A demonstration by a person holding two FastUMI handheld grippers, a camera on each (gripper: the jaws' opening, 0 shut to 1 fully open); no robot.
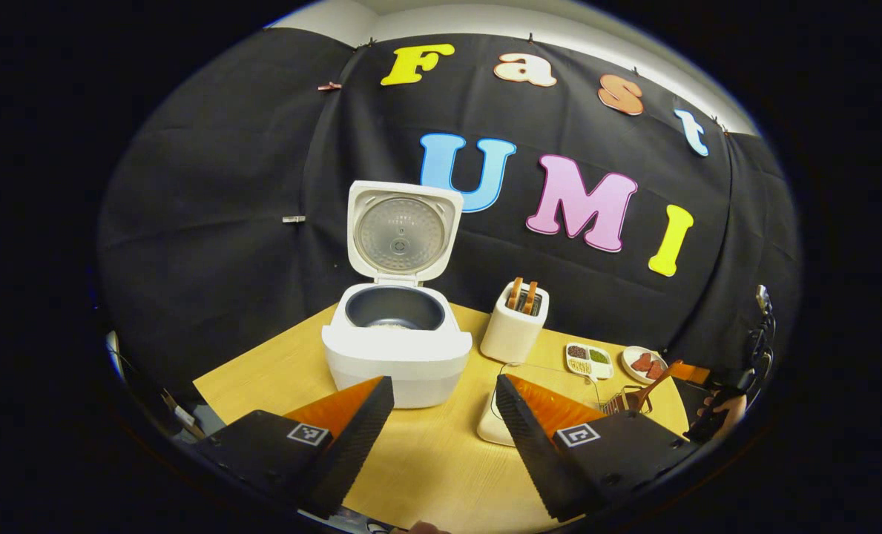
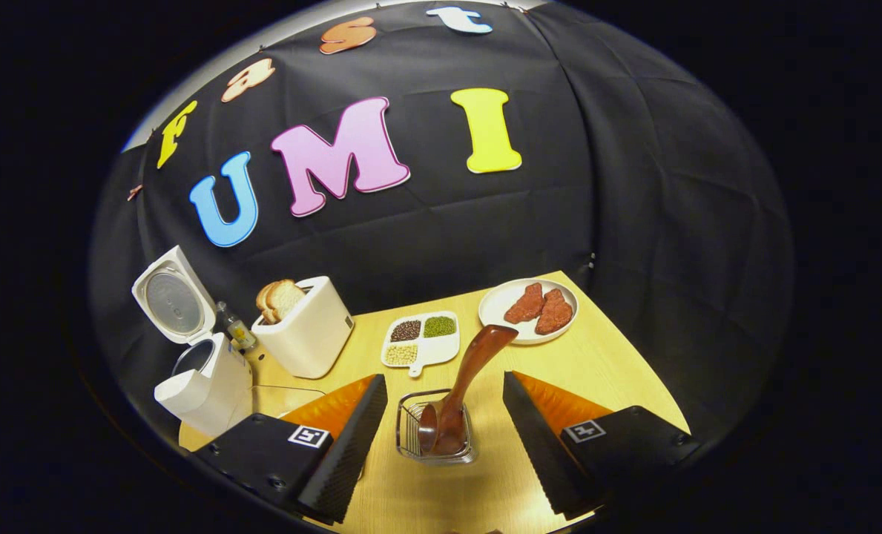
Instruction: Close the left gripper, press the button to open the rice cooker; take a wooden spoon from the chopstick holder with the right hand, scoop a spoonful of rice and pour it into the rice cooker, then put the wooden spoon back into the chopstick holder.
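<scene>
The white rice cooker (image 1: 396, 348) stands in the middle of the table with its lid (image 1: 402, 233) up and the dark inner pot showing. My left gripper (image 1: 444, 423) is open just in front of it, holding nothing. In the right gripper view the cooker (image 2: 203, 386) is at the far left. The wire chopstick holder (image 2: 435, 434) sits between the spread fingers of my open right gripper (image 2: 444, 423). The wooden spoon (image 2: 470, 371) stands in it, bowl down, handle leaning up and away. Neither finger touches the spoon. The same holder (image 1: 630, 400) lies to the right in the left gripper view.
A white toaster (image 2: 303, 322) with bread stands right of the cooker. Near it are a sectioned dish of beans (image 2: 420, 337) and a plate of meat pieces (image 2: 530, 300). A clear container (image 1: 552, 382) sits behind my left gripper's right finger. A hand (image 1: 726, 406) is at the far right.
</scene>
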